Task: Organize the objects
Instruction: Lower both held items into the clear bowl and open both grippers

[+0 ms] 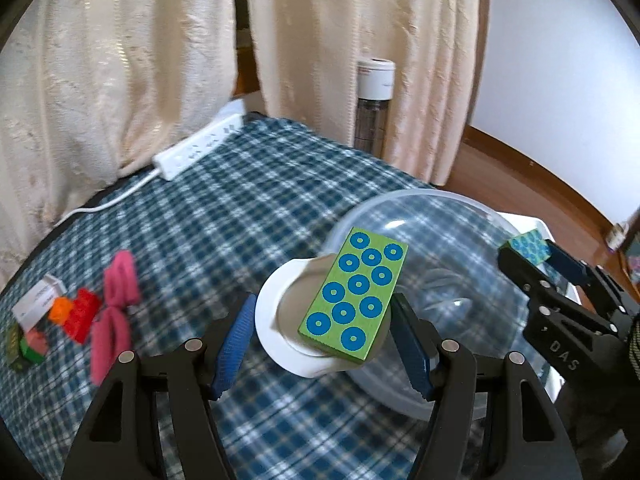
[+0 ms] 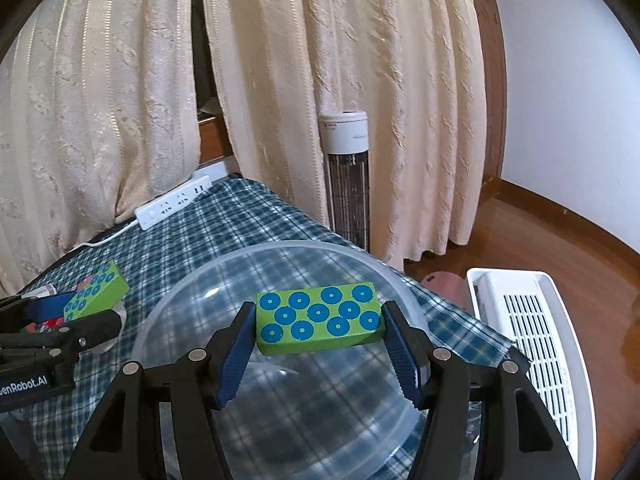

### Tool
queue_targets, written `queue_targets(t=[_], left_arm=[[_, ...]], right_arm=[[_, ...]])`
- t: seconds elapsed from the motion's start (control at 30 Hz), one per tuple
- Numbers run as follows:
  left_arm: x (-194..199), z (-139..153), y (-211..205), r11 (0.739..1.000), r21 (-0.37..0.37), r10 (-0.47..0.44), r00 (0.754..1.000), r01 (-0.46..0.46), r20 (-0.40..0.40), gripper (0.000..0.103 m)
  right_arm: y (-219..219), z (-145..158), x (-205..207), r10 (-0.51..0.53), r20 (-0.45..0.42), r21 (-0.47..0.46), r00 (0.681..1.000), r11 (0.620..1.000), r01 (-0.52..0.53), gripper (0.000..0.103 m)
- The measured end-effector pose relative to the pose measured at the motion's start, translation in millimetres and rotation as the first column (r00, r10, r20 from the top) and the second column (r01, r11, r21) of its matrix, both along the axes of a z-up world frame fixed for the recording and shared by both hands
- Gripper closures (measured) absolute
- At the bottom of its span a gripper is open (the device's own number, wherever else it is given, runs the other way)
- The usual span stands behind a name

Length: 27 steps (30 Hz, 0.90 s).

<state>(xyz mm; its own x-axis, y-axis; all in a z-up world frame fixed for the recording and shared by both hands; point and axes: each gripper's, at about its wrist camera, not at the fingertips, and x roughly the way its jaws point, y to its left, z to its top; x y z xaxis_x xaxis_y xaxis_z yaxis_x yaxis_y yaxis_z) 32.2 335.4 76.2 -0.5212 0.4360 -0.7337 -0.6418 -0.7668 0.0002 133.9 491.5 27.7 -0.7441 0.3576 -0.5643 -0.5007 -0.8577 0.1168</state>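
Above a table draped in blue plaid cloth (image 1: 224,216), the left gripper (image 1: 324,344) and right gripper (image 2: 320,350) each hold a green block with blue rings (image 1: 354,294) (image 2: 318,318) in their jaws, poised over a clear plastic bowl (image 2: 192,280).

Plaid-clothed table (image 1: 224,208): power strip (image 1: 200,146), clear bowl (image 2: 192,292), toy bricks (image 1: 78,314), pink bow (image 1: 114,304).
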Motion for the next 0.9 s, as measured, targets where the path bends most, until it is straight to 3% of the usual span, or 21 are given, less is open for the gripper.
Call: queue_targets(t=[0.57, 0.9], left_arm=[[-1, -5, 24, 0.998, 0.029, -0.062, 0.997, 0.061, 0.041, 0.033], [-7, 0, 11, 0.999, 0.046, -0.007, 0.999, 0.005, 0.032, 0.032]], right_arm=[[12, -6, 3, -0.003, 0.005, -0.036, 1.0, 0.999, 0.003, 0.038], [9, -2, 6, -0.001, -0.008, -0.05, 1.0, 0.999, 0.001, 0.034]])
